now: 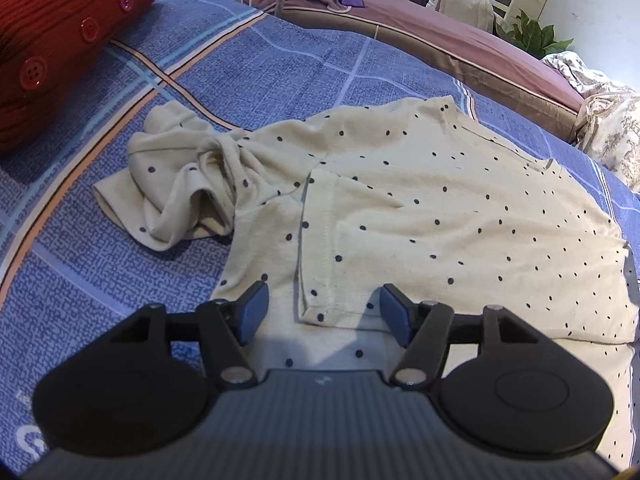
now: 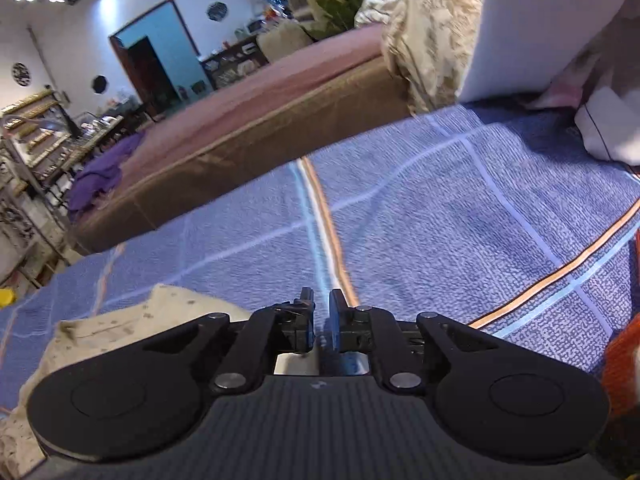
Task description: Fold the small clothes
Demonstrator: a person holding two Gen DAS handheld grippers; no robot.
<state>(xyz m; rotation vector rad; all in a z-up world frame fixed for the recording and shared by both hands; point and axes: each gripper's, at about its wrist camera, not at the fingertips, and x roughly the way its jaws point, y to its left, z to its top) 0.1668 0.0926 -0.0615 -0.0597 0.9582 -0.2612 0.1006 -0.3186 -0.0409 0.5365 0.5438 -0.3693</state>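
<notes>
Left gripper (image 1: 324,312) at the bottom of its frame has jaws spread wide, gripping nothing, over the cream polka-dot cotton shirt (image 1: 420,208) lying mid-frame on the blue patterned bedsheet (image 1: 280,72). Right gripper (image 2: 321,326) is open just a crack, empty, over bare sheet, shirt at lower left. Red knitted buttoned cushion (image 1: 60,40) sits upper left.

My left gripper (image 1: 324,312) has a grey ribbed body with a small light mark near its front edge, two round black discs at the sides, and black link arms joined with silver round pins. Its two fingers end in blue pads (image 1: 253,312) with a flat rectangular shape. My right gripper (image 2: 321,326) is the same build: ribbed grey body, black discs, silver pins, and black fingers with blue pads (image 2: 334,326).
</notes>
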